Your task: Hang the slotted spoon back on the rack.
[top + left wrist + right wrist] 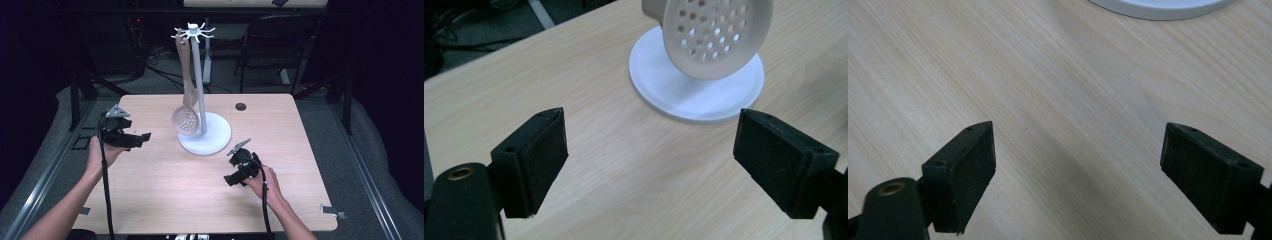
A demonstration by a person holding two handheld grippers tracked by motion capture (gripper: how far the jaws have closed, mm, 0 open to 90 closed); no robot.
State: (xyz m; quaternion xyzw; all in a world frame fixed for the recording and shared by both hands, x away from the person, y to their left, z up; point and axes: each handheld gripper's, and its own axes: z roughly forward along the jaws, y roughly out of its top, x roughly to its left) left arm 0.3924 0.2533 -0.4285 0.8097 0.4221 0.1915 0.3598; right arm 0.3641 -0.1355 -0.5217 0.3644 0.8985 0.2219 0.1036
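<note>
On table point(165, 190) — one skimmer point(185, 120), one stand point(205, 135).

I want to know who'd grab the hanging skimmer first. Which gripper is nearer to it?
Left. The left gripper sits just left of the skimmer, jaws open toward it; the right gripper is farther, below the stand's base.

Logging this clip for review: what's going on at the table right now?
A person holds a gripper in each hand over a wooden table. A slotted spoon hangs from a white hook stand near the table's middle. The left gripper is open and faces the spoon's perforated bowl without touching it. The right gripper is open too, over bare wood beside the stand's base. Neither holds anything.
</note>
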